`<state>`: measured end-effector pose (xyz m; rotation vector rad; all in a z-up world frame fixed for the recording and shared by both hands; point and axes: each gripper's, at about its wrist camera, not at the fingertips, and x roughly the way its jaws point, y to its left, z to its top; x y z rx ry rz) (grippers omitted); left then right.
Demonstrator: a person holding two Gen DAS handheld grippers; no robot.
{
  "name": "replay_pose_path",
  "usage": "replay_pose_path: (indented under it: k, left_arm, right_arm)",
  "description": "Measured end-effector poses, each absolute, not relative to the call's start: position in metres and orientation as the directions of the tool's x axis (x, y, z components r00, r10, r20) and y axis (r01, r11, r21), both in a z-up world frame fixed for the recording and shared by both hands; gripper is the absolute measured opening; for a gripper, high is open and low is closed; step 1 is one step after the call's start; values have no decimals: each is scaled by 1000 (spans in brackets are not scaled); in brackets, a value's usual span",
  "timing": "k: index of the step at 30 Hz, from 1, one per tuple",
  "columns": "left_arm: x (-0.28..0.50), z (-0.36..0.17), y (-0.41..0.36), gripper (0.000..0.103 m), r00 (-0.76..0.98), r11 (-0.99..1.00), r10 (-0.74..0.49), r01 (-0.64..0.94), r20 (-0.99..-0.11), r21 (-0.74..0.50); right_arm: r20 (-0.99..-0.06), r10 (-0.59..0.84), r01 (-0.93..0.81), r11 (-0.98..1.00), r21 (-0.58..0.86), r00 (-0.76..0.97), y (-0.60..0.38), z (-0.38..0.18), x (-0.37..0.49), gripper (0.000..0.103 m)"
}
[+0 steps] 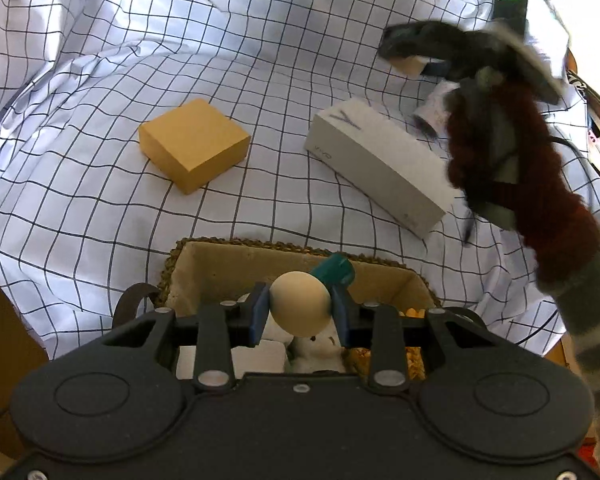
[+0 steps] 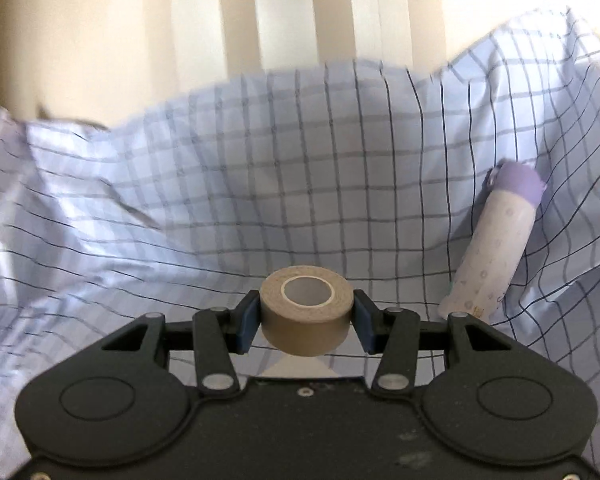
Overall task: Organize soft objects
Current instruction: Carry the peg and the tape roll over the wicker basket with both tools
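Left claw (image 1: 300, 312) clamped on a beige ball (image 1: 299, 304) above the woven basket (image 1: 188, 256); right claw (image 2: 305, 318) gripping a tape roll (image 2: 306, 312) over checked cloth (image 2: 220, 184).

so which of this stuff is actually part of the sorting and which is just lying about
In the job: cream ball in left gripper, woven basket, tape roll in right gripper.
Lying about: tan block, white carton, lilac-capped tube.

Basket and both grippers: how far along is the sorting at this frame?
Done: the woven basket already holds a white plush. In hand: the left gripper grips a cream ball above it; the right gripper holds a tape roll. Left: tan box, white box, purple-capped tube.
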<state>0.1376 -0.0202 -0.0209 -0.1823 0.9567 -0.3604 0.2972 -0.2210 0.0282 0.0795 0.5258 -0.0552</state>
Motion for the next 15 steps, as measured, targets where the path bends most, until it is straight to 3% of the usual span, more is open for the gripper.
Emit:
replay_pose_path:
  k: [7,15]
  left_arm:
    - [132,-22,-20,34,507,919,-393,233,-767,-316]
    - [121,-22,-25,34,483,908,-414,272,-772,-318]
  right_arm:
    - [-508,48,1,995,96,860,-210,60,211,48]
    - [-506,71,8,988,152,860,-206,55,126,48]
